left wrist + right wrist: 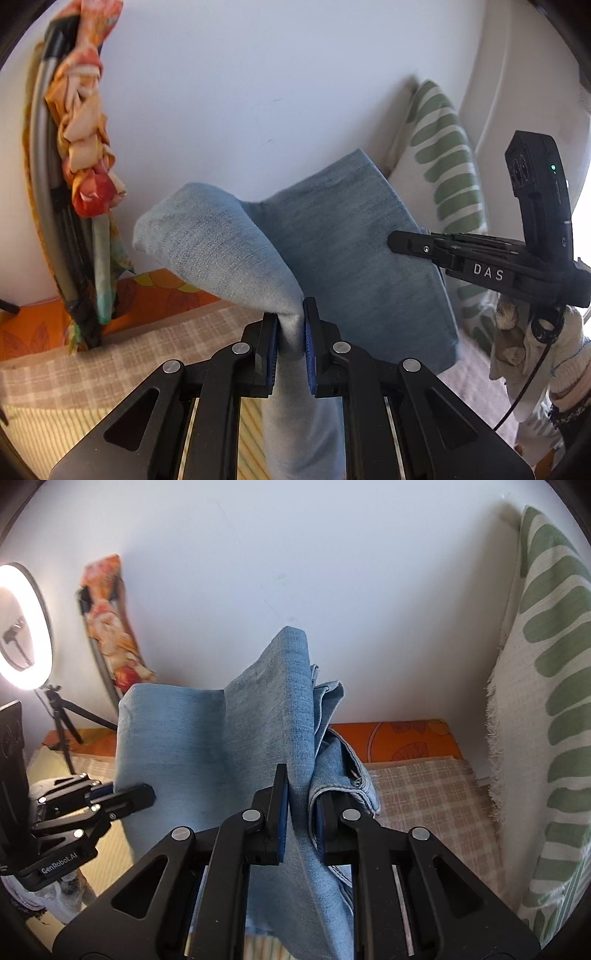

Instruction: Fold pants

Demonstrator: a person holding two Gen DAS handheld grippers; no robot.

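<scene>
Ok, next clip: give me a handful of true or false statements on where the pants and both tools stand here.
1. The left tool is shut on the pants. True.
2. The right tool is open and holds nothing. False: it is clamped on denim too.
3. The pants lie flat on the checked cover. False: they are lifted between the tools.
4. A ring light is lit. True.
5. The striped pillow is red. False: green and white.

Each wrist view close behind its own fingers, angled down toward the wall, both sharing the jeans (332, 236) (207, 746).
</scene>
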